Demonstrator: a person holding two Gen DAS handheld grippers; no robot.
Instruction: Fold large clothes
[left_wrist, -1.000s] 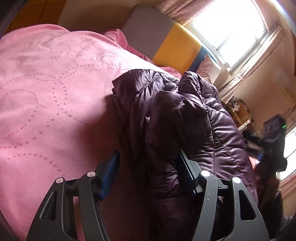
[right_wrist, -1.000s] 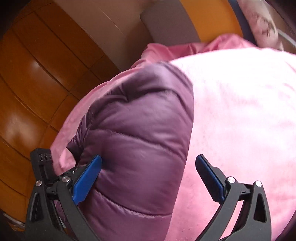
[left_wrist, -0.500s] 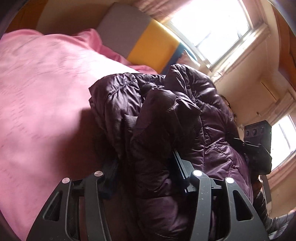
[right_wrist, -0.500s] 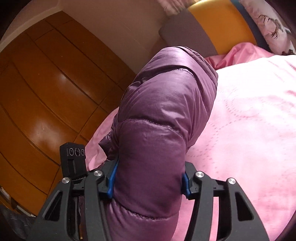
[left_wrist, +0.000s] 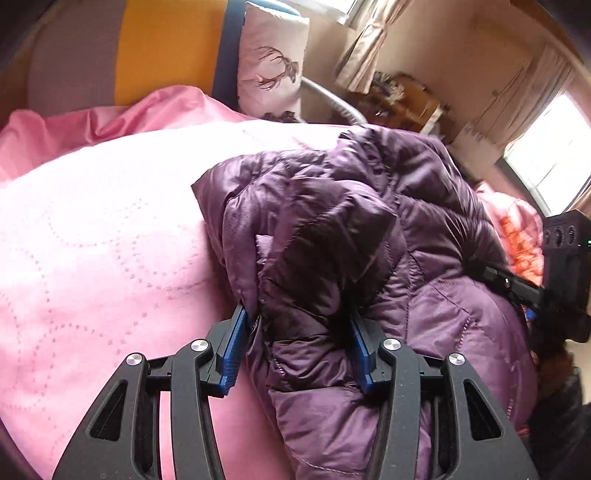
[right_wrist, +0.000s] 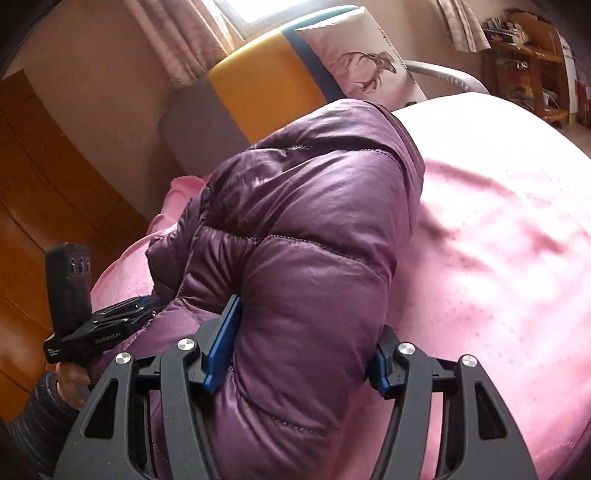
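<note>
A purple quilted down jacket (left_wrist: 351, 236) lies bunched on a pink bedspread (left_wrist: 92, 229). My left gripper (left_wrist: 297, 332) is shut on a thick fold of it near the jacket's near edge. My right gripper (right_wrist: 306, 339) is shut on another padded part of the same jacket (right_wrist: 306, 221), held up above the bedspread (right_wrist: 498, 240). The right gripper's body shows at the right edge of the left wrist view (left_wrist: 561, 266), and the left gripper's body shows at the left of the right wrist view (right_wrist: 74, 295). The jacket's underside is hidden.
A grey, yellow and blue headboard (right_wrist: 258, 85) and a deer-print pillow (right_wrist: 369, 62) stand at the head of the bed. Wooden wardrobe panels (right_wrist: 44, 192) are on the left. Cluttered shelves (left_wrist: 399, 99) and curtained windows (left_wrist: 554, 147) lie beyond the bed.
Both grippers went from open around the jacket to shut on it. They have lifted the jacket and both views have swung toward the pillow and headboard.
</note>
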